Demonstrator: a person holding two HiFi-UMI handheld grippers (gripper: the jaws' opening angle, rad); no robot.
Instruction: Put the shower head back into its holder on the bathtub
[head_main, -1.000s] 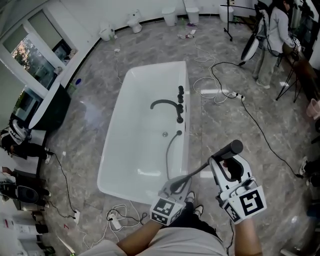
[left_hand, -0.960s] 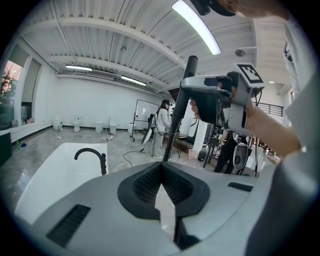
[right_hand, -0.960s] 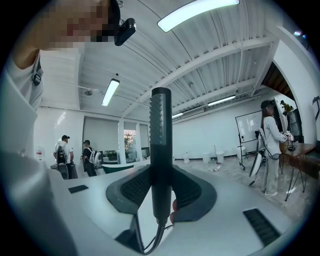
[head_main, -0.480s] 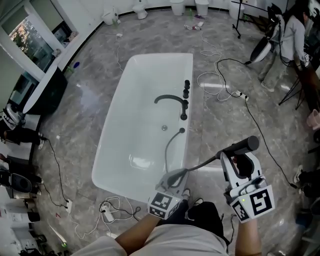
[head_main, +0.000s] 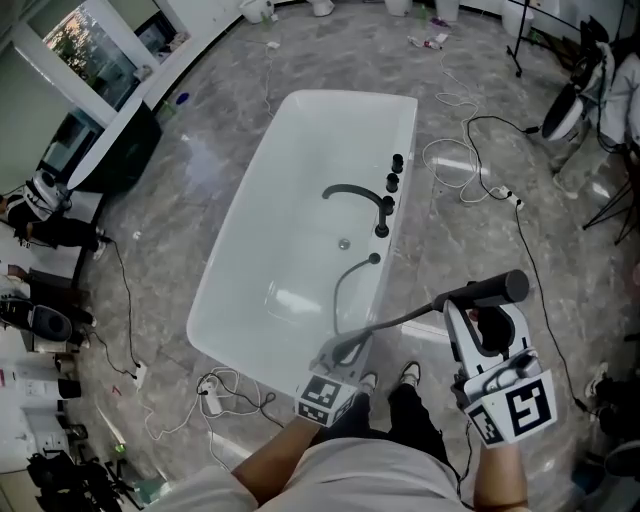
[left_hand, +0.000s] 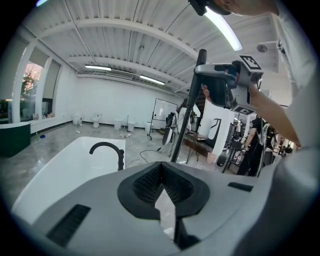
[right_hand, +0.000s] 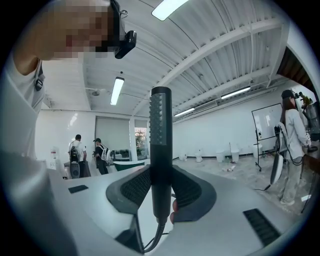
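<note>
Clamping the shower head (head_main: 490, 290) in the right gripper (head_main: 482, 314) at the lower right of the head view, out past the near corner of the bathtub (head_main: 290, 200) and over the grey floor (head_main: 520, 230). Pressing both pads against its dark handle at the centre of the right gripper view, the stick-shaped head standing upright through the middle of that frame and the hose (head_main: 395, 322) dropping out below it.

Holding the left gripper (head_main: 340, 352) low at the bottom centre of the head view, just off the bathtub's near end. Pinching its pads together at the tips in the left gripper view, with nothing showing between them.

Running the hose leftward from the shower head, past the left gripper's tip, then looping up to the right rim just below the row of black knobs (head_main: 390, 195). Not possible to tell whether hose and left gripper are touching.

Arching out over the white bathtub from that same rim, the curved black faucet (head_main: 352, 190), near the middle of the head view.
</note>
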